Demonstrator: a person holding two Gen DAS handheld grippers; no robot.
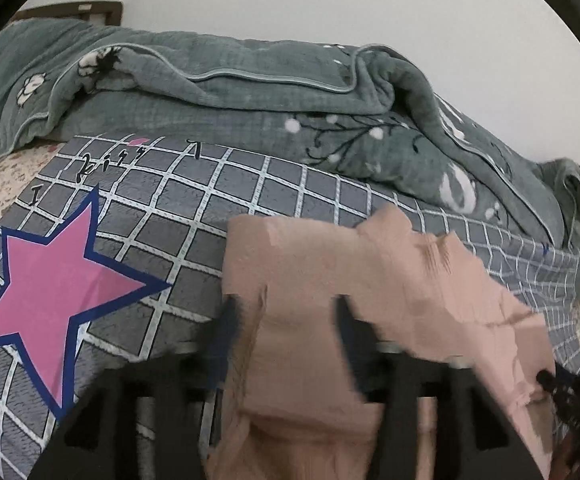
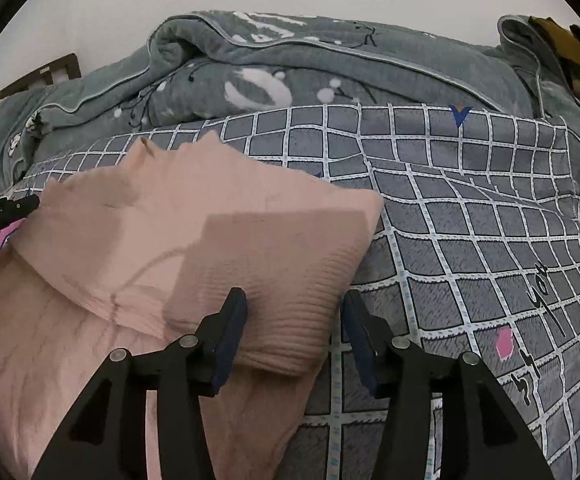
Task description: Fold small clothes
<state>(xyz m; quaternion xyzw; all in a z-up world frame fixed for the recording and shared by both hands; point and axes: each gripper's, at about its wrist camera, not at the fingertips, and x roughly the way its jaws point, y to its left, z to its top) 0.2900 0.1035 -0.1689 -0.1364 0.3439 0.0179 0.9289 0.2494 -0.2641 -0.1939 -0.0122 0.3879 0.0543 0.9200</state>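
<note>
A bed's grey checked sheet (image 2: 470, 240) (1 pink star (image 1: 56, 276) printed) carries a pink garment (image 2: 170, 240) and rumpled green quilt (image 1: 250, 92).

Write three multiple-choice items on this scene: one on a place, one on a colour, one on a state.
1. Where does the pink garment lie?
A. on the grid cover
B. on bare floor
C. on a chair

2. What colour is the star printed on the cover?
A. yellow
B. pink with a blue edge
C. green

3. How does the right claw stand?
A. shut with nothing in it
B. open, a ribbed cuff between its fingers
C. out of view

Answers:
1 A, the garment is spread on the grey cover with white grid lines.
2 B, the left wrist view shows a pink star outlined in dark blue.
3 B, the fingers stand well apart on either side of the cuff.
</note>
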